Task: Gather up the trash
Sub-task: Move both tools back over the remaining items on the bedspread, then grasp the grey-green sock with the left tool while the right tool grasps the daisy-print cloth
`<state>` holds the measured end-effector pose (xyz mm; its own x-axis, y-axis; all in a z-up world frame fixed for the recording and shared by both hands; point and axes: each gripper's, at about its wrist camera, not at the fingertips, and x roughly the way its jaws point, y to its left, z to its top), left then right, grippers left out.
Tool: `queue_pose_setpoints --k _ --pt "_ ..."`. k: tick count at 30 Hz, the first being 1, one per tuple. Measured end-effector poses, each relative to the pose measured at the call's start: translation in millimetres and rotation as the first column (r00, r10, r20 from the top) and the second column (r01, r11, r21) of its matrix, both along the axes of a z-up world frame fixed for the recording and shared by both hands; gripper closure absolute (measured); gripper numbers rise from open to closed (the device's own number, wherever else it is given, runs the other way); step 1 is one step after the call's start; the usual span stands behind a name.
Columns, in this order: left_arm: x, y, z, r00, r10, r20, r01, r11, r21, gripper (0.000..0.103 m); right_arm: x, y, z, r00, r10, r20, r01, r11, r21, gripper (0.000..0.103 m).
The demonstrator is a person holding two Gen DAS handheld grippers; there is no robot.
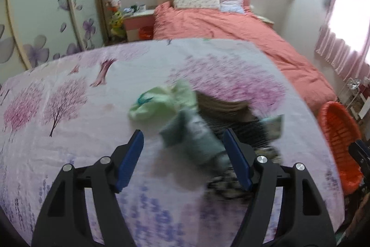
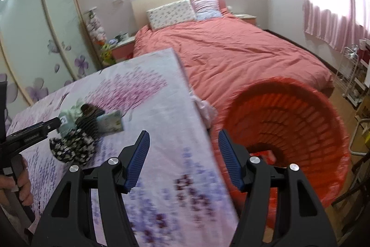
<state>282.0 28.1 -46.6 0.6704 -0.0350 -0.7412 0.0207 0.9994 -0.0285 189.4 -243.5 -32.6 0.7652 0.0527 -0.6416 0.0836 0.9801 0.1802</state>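
Nearest in the left wrist view, the left tongs are held spread over the table, which is covered in a cloth printed with blossom trees. A blurred grey-green packet is seen between the blue pads, but none is pressed against it, so nothing is pinched; the spread seems to have been kept so that the packet can be straddled. Whether a pad brushes it cannot be told through the blur. Just beyond, the remaining trash is gathered in one cluster: a crumpled pale green wrapper, a dark striped piece and a black-and-white patterned scrap.

In the right wrist view, the right tongs are likewise held spread and empty, above the table's edge. Just beside that edge the orange basket is placed, lined with a red bag, probably so that trash need only be carried a short way. Farther off, a bed with a coral cover is seen.
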Motion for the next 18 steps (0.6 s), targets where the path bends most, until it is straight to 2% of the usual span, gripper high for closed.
queue_pose_setpoints --k 7,10,12,14,16,18 --pt "17.6 6.5 -25.9 0.998 -0.017 -0.067 0.013 0.998 -0.059 0.038 7.4 40.8 -9.4 0.998 0.056 -0.026 -0.056 0.998 -0.020 0.041" --pt "26.8 4.9 -31.4 0.997 -0.015 -0.081 0.008 0.996 -0.083 0.051 8.1 54.5 -8.0 0.997 0.076 -0.027 -0.077 0.997 -0.022 0.041" --pt "29.2 5.1 -35.4 0.996 -0.023 -0.091 0.014 0.995 -0.101 0.073 8.2 61.2 -5.9 0.996 0.086 -0.025 -0.087 0.996 -0.021 0.041" --pt "28.7 4.3 -36.7 0.995 -0.038 -0.091 0.028 0.994 -0.107 0.083 9.2 70.1 -4.6 0.995 0.097 -0.023 -0.097 0.995 -0.015 0.041" --pt "23.3 7.9 -35.5 0.996 -0.040 -0.076 0.033 0.995 -0.096 0.090 10.9 79.8 -2.8 0.993 0.120 -0.020 -0.120 0.993 -0.003 0.041" --pt "16.4 14.2 -33.3 0.997 -0.040 -0.067 0.033 0.995 -0.096 0.090 11.6 89.4 -1.7 0.990 0.140 -0.017 -0.140 0.990 0.004 0.041"
